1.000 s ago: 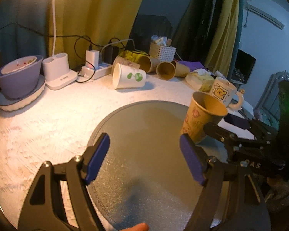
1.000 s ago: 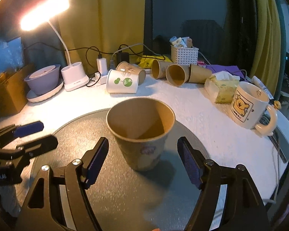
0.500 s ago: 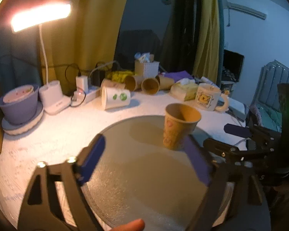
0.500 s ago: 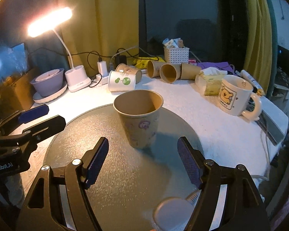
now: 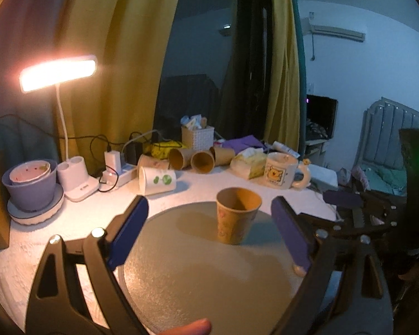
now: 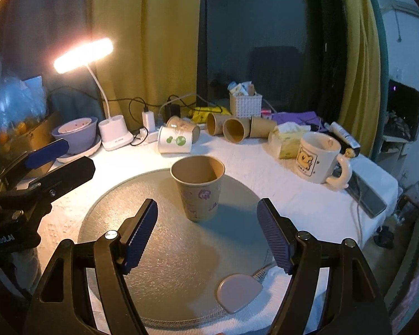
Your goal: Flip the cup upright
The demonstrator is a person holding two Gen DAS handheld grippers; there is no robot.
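Observation:
A brown paper cup [image 5: 237,217] with small cartoon prints stands upright, mouth up, on the round grey mat [image 5: 198,279]; it also shows in the right wrist view [image 6: 199,189]. My left gripper [image 5: 209,231] is open and empty, pulled back from the cup, which stands beyond its fingertips. My right gripper [image 6: 206,231] is open and empty, also back from the cup. Each gripper shows at the edge of the other's view, the right one [image 5: 346,203] and the left one [image 6: 50,159].
Several paper cups [image 6: 237,129] lie on their sides at the back, with a white cup with green print [image 6: 176,141]. A bear mug [image 6: 318,157], tissue pack [image 6: 289,139], white basket [image 6: 245,104], lamp base [image 6: 116,135], purple bowl [image 6: 76,135] and cables crowd the table. A small beige pad [image 6: 238,293] lies on the mat's near edge.
Both grippers have pulled back and risen away from the upright cup, which now looks smaller and farther. The cup has stayed in place on the mat.

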